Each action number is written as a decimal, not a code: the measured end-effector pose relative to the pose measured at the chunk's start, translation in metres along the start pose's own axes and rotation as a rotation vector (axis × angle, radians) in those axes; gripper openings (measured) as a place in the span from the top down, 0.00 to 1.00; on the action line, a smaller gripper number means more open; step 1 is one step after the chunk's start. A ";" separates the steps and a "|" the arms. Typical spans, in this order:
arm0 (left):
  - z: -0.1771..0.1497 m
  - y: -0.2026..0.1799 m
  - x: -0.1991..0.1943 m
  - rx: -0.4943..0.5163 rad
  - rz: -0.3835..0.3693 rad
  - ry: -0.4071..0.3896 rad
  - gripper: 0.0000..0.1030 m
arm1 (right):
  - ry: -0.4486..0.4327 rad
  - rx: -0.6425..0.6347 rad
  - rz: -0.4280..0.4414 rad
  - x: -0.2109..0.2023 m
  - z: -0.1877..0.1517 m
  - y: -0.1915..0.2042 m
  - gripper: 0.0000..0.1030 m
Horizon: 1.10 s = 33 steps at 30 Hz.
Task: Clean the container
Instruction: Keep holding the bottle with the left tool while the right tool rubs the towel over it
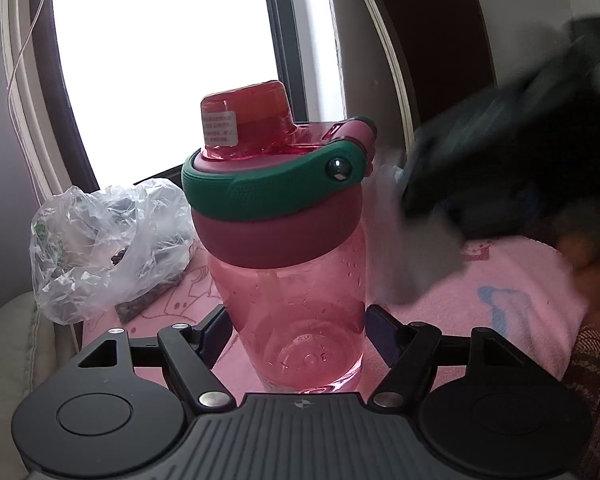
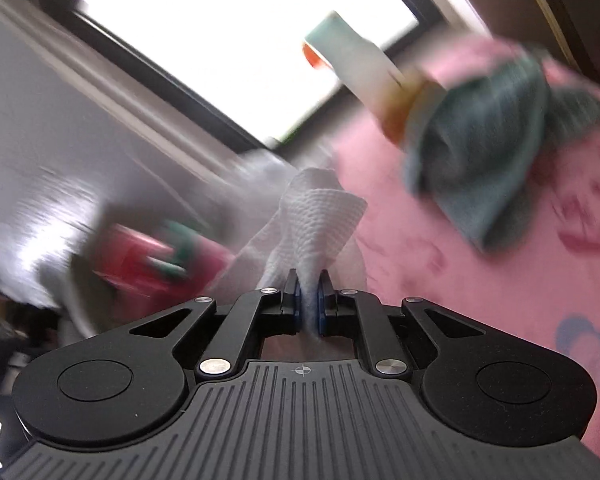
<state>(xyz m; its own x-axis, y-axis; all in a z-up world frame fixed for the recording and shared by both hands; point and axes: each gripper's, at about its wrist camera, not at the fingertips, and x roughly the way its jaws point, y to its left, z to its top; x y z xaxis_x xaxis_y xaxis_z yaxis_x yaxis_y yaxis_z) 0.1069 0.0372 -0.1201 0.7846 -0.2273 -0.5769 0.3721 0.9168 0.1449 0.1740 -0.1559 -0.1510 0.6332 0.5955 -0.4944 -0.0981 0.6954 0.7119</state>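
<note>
Pink bottle (image 1: pixel 288 248) stands upright on the pink cloth (image 1: pixel 512 296), between the left gripper (image 1: pixel 296 332) fingers, which sit spread either side of its base w/ gaps showing, prob to steady it for wiping. Right gripper (image 2: pixel 309 286) is pinched tight on a white paper towel (image 2: pixel 320 216), held near the bottle's side, likely as the wiper; view is blurred, so contact can't be told

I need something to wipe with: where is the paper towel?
The paper towel is pinched in the right tongs, centre of the right wrist view, above the pink cloth.

Black hand-held gripper (image 2: pixel 308 288): ribbed grey body, 2 round discs, silver screws, blue finger pads (image 2: pixel 299 312).
</note>
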 end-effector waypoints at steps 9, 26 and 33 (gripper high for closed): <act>0.002 -0.002 0.000 0.017 0.000 0.009 0.31 | 0.170 -0.057 -0.062 0.000 -0.017 -0.022 0.88; 0.026 -0.044 0.006 -0.326 0.421 0.107 0.11 | -0.035 -0.146 -0.146 -0.030 -0.022 -0.058 0.90; 0.025 -0.052 0.021 -0.323 0.428 0.123 0.30 | -0.037 -0.157 -0.144 -0.033 -0.025 -0.058 0.90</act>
<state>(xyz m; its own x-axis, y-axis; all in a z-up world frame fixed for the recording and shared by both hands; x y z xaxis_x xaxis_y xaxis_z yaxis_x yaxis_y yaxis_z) 0.1168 -0.0236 -0.1199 0.7611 0.2104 -0.6135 -0.1540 0.9775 0.1442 0.1397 -0.2062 -0.1884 0.6765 0.4723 -0.5650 -0.1211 0.8282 0.5472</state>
